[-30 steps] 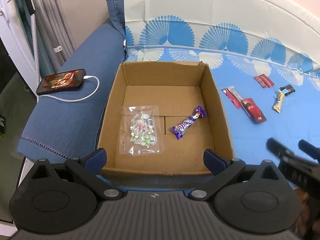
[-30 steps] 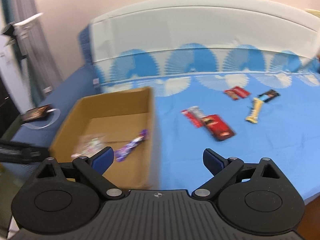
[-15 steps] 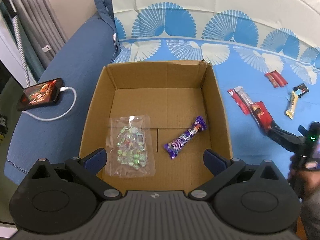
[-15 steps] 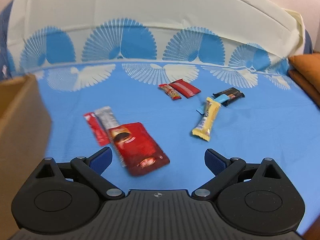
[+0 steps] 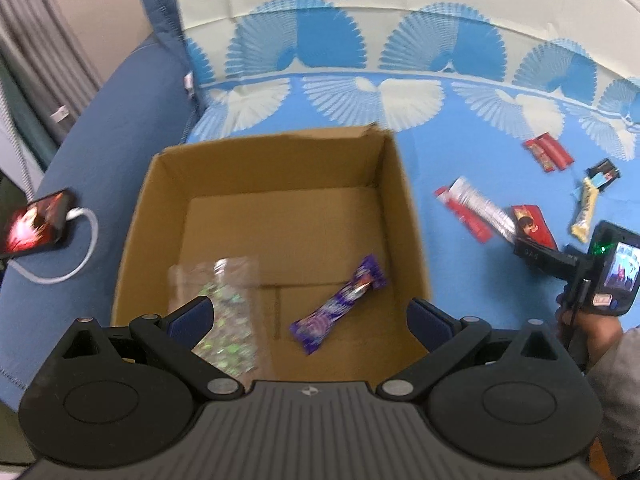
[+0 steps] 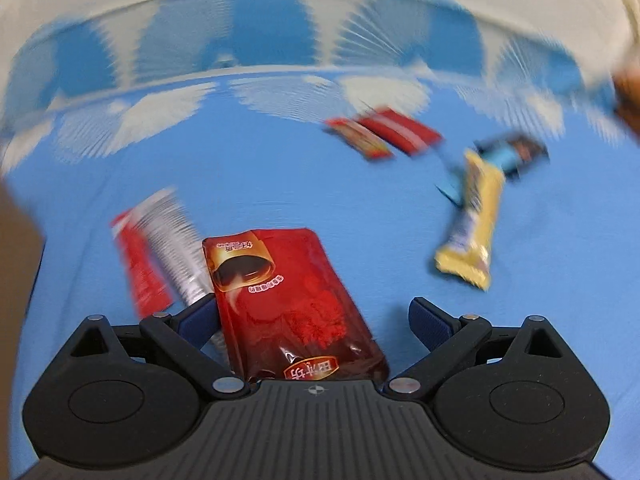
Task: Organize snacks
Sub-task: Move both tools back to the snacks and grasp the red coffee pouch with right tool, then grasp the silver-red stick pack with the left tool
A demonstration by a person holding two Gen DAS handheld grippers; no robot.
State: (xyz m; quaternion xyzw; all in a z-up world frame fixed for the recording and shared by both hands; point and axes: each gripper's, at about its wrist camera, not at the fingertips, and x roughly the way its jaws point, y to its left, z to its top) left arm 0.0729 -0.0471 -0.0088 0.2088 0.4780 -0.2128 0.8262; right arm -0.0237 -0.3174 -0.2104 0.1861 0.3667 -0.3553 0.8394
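An open cardboard box (image 5: 404,200) on the blue bedsheet holds a purple bar (image 5: 340,304) and a clear bag of sweets (image 5: 224,320). My left gripper (image 5: 308,314) hovers open over the box's near edge, empty. To the right of the box my right gripper (image 6: 314,314) points down at a red packet (image 6: 280,292). The packet lies flat between its wide jaws, which are closing; the pads do not press on it. In the left wrist view the right gripper (image 5: 536,250) covers part of that red packet (image 5: 532,220).
Loose on the sheet lie a red and silver stick pack (image 6: 168,240), a yellow bar (image 6: 476,224), a black and blue bar (image 6: 512,152) and two small red sachets (image 6: 384,132). A phone (image 5: 36,224) on a white cable rests on the blue armrest at left.
My right gripper swung away from the box to the loose snacks and dropped down over the red packet. My left gripper moved in closer over the box.
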